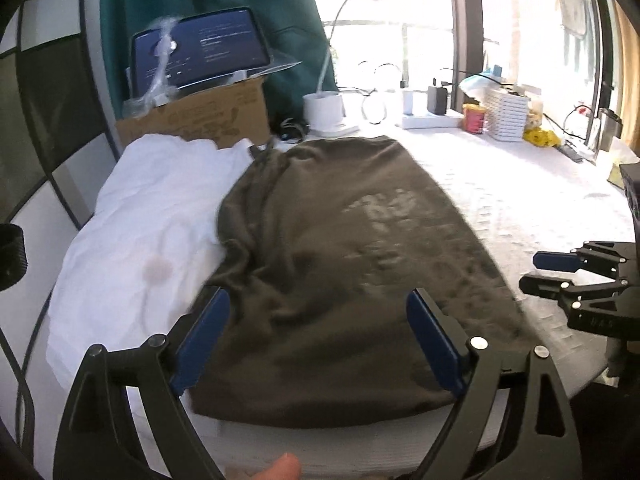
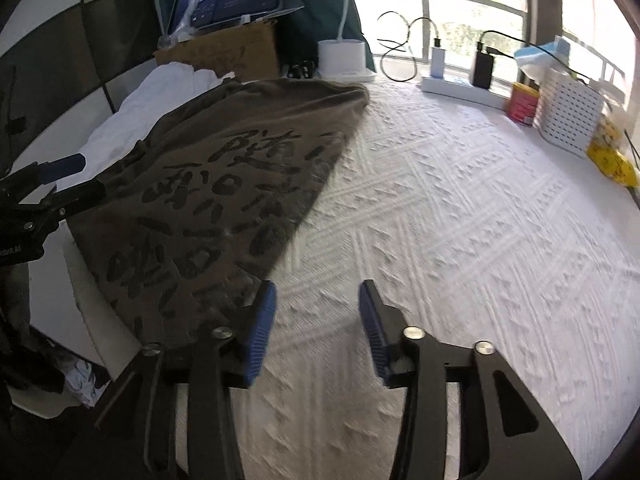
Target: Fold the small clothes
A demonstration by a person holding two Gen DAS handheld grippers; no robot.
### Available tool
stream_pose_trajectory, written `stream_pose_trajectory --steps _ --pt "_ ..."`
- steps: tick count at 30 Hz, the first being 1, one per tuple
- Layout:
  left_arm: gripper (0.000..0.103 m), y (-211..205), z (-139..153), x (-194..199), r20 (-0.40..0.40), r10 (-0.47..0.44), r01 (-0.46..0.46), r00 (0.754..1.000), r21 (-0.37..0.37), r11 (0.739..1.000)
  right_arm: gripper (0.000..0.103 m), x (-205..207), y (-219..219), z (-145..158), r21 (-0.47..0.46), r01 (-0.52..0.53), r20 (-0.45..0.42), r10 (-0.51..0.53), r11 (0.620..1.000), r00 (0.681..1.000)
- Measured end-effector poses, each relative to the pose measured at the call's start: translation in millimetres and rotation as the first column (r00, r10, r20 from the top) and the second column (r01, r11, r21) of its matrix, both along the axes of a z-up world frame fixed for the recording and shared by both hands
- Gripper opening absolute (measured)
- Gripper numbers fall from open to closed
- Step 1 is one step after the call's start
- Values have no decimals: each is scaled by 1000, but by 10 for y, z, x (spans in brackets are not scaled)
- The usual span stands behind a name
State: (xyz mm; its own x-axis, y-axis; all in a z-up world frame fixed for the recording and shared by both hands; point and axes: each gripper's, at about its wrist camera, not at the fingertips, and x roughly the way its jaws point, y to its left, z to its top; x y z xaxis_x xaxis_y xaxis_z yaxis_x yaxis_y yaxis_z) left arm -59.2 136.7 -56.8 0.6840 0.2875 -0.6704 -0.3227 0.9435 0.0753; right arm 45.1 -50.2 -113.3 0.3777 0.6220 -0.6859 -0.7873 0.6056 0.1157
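Observation:
A brown T-shirt [image 1: 340,280] with dark printed characters [image 2: 220,184] lies spread on the white textured tablecloth [image 2: 460,220], its near hem at the table's front edge. My left gripper [image 1: 318,300] hovers over the shirt's near part, jaws wide open, with cloth below them and nothing pinched. My right gripper [image 2: 318,288] is open over bare tablecloth just right of the shirt's near right edge; its left pad [image 2: 262,320] is beside that edge. Each gripper shows in the other's view: the right gripper [image 1: 540,270] and the left gripper [image 2: 86,178].
A crumpled white garment [image 1: 140,232] lies left of the shirt. Behind stand a cardboard box [image 1: 208,120] with a tablet [image 1: 200,52], a white lamp base [image 1: 324,114], a power strip [image 1: 432,120], a red can [image 1: 474,118] and a white basket [image 1: 506,114]. A fingertip [image 1: 284,468] shows at the bottom.

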Motion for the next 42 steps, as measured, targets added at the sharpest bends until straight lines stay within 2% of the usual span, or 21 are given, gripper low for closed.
stream_pose_trajectory --steps 1,2,8,11,22,31,36,42 --pt "90 -39 3 13 2 -6 6 1000 -4 1000 60 3 -44 -3 4 7 -3 -7 1000 1000" --pt "90 -91 3 40 2 -15 15 1000 -9 1000 62 10 -108 -7 11 18 -7 -18 1000 1000" --pt "90 -354 -29 189 -3 -70 70 998 -26 997 62 77 -462 -28 32 91 -18 -90 995 996" --pt "97 -465 -28 253 -3 -93 93 996 -35 995 62 119 -636 -43 40 128 -24 -127 991 992" --pt "97 -797 30 471 11 -150 150 989 -58 987 62 228 -1069 -66 62 236 -40 -233 970 972" --pt "97 -965 157 594 70 -189 193 979 -61 979 62 311 -1359 18 80 297 -31 -296 951 955" --pt "98 -1074 283 654 121 -209 214 970 -27 976 62 347 -1519 115 91 332 -11 -333 939 943" --pt "98 -1123 427 714 171 -225 233 959 -28 972 62 377 -1685 261 106 369 18 -373 923 928"
